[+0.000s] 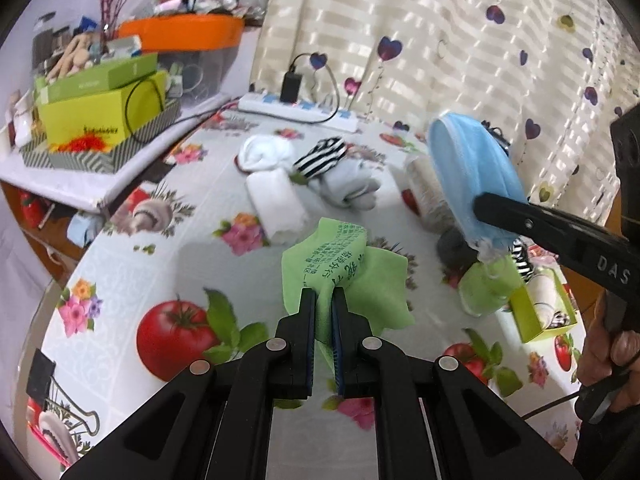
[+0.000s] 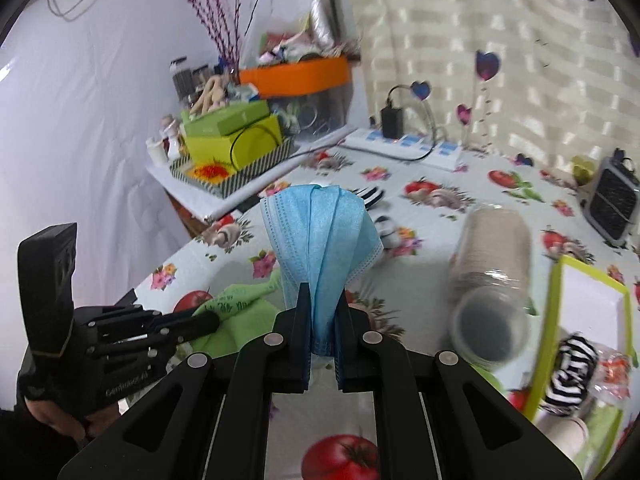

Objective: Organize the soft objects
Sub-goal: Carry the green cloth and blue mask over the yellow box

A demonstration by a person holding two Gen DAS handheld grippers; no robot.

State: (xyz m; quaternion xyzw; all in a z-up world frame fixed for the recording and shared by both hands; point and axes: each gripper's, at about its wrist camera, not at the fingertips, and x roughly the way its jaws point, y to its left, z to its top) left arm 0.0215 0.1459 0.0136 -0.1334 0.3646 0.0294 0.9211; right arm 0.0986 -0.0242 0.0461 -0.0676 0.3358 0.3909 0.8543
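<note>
My left gripper (image 1: 324,294) is shut on a green cloth (image 1: 348,276) with printed text and holds it above the table; it also shows in the right wrist view (image 2: 236,312). My right gripper (image 2: 323,292) is shut on a blue face mask (image 2: 320,236), which fans out upward; the mask also shows in the left wrist view (image 1: 472,172). Rolled white towels (image 1: 276,204), a striped sock (image 1: 320,158) and a pale grey sock (image 1: 352,184) lie on the table beyond. A green box (image 2: 580,312) at the right holds another striped sock (image 2: 568,376).
A stack of plastic cups (image 2: 492,272) lies on its side by the green box. A power strip (image 1: 298,110) with a charger sits at the back. A side shelf (image 1: 80,176) carries green boxes and an orange tub (image 1: 184,30). A small heater (image 2: 612,200) stands far right.
</note>
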